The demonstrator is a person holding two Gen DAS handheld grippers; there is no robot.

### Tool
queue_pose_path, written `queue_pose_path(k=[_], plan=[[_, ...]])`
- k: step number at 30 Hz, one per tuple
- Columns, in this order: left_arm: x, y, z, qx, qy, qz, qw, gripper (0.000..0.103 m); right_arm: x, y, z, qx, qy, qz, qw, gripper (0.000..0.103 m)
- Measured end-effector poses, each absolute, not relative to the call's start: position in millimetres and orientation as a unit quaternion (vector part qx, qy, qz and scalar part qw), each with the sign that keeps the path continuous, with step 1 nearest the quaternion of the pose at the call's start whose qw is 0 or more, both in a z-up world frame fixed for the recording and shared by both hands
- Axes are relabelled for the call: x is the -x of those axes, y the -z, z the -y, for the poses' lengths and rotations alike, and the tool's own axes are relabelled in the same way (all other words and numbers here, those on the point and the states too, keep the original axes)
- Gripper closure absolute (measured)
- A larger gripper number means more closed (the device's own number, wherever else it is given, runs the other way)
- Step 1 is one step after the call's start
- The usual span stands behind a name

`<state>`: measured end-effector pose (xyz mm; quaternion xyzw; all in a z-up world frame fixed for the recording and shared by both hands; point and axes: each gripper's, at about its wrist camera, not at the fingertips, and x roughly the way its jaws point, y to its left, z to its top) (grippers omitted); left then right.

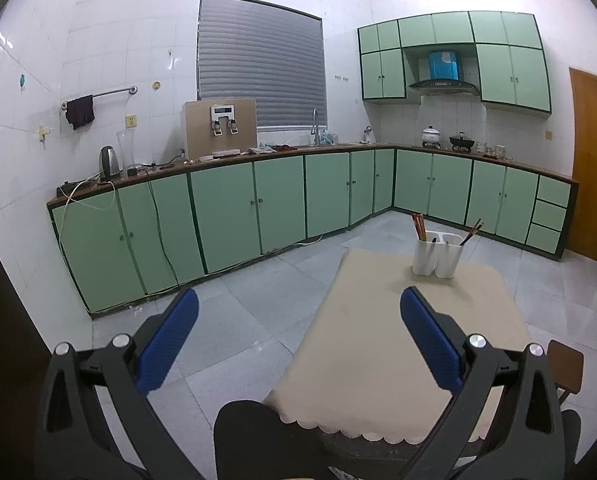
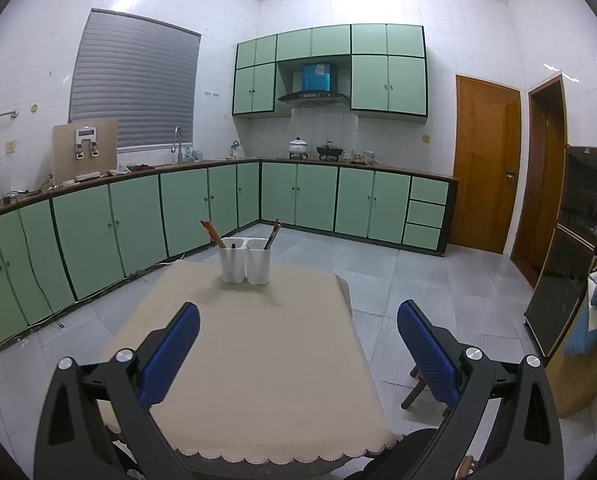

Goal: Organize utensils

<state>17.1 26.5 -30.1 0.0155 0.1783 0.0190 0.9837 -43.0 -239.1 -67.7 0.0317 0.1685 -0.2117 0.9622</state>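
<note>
A white two-compartment utensil holder [image 1: 438, 254] [image 2: 245, 260] stands at the far end of a table with a beige cloth [image 1: 398, 340] [image 2: 258, 340]. Reddish chopsticks [image 1: 419, 227] [image 2: 212, 233] lean in its left compartment, dark chopsticks [image 1: 472, 232] [image 2: 273, 233] in its right. A small dark utensil tip shows in the left compartment. My left gripper [image 1: 298, 312] is open and empty, held above the table's near left edge. My right gripper [image 2: 298, 316] is open and empty above the table's near part. Both are well short of the holder.
Green kitchen cabinets [image 1: 226, 208] [image 2: 138, 220] line the far and left walls with a countertop carrying a kettle [image 1: 109, 163], water dispenser [image 1: 220, 128] and pots. A wooden stool [image 1: 566, 368] [image 2: 418, 384] stands right of the table. Wooden doors [image 2: 486, 164] and a dark cabinet [image 2: 570, 248] are at right.
</note>
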Motion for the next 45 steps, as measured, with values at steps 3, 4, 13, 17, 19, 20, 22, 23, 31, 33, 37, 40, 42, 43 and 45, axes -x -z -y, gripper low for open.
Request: queue_pose_path(k=[3, 4, 13, 17, 19, 20, 22, 23, 31, 33, 37, 40, 42, 43, 45], plan=[[-16.2, 30.2, -26.1, -0.013, -0.019, -0.176, 0.984, 0.005, 43.9, 68.5, 239.6, -0.031, 0.215, -0.167, 0.962, 0.006], [-15.9, 30.3, -25.3, -0.012, -0.018, -0.175, 0.984, 0.005, 44.5, 68.2, 239.8, -0.031, 0.217, -0.166, 0.962, 0.006], [-14.2, 31.5, -25.3, -0.010, -0.018, -0.170, 0.985, 0.005, 48.9, 68.9, 240.4, -0.034, 0.220, -0.160, 0.962, 0.006], [-14.4, 32.1, -22.9, -0.010, -0.018, -0.169, 0.985, 0.005, 49.8, 68.2, 239.7, -0.032, 0.219, -0.160, 0.962, 0.006], [-14.1, 32.2, -22.6, -0.010, -0.018, -0.169, 0.985, 0.005, 50.4, 67.9, 240.7, -0.032, 0.219, -0.159, 0.962, 0.006], [-14.3, 32.6, -22.4, -0.010, -0.017, -0.170, 0.985, 0.005, 50.7, 67.8, 241.3, -0.032, 0.219, -0.159, 0.962, 0.006], [-13.7, 32.6, -21.1, -0.011, -0.016, -0.169, 0.985, 0.005, 50.9, 67.9, 241.5, -0.032, 0.220, -0.158, 0.962, 0.006], [-13.6, 32.7, -20.9, -0.011, -0.016, -0.169, 0.985, 0.005, 50.9, 67.8, 241.1, -0.033, 0.221, -0.158, 0.962, 0.006], [-13.1, 33.1, -17.7, -0.012, -0.014, -0.169, 0.985, 0.005, 51.2, 68.4, 241.1, -0.034, 0.221, -0.158, 0.962, 0.006], [-12.7, 33.4, -16.8, -0.013, -0.013, -0.170, 0.985, 0.005, 51.7, 67.9, 241.6, -0.035, 0.220, -0.158, 0.962, 0.006], [-12.2, 32.8, -16.1, -0.012, -0.012, -0.169, 0.985, 0.005, 51.6, 67.4, 242.3, -0.036, 0.221, -0.157, 0.962, 0.006], [-11.2, 33.7, -15.2, -0.012, -0.012, -0.169, 0.985, 0.005, 51.9, 66.7, 242.2, -0.036, 0.221, -0.157, 0.962, 0.006], [-11.2, 33.9, -14.8, -0.012, -0.011, -0.170, 0.985, 0.005, 51.8, 66.3, 242.2, -0.036, 0.222, -0.157, 0.962, 0.006], [-11.0, 33.4, -14.3, -0.012, -0.011, -0.170, 0.985, 0.005, 51.7, 66.2, 242.4, -0.036, 0.222, -0.156, 0.962, 0.006], [-11.5, 33.3, -14.4, -0.012, -0.011, -0.169, 0.985, 0.005, 51.8, 66.4, 242.4, -0.037, 0.222, -0.157, 0.962, 0.006]])
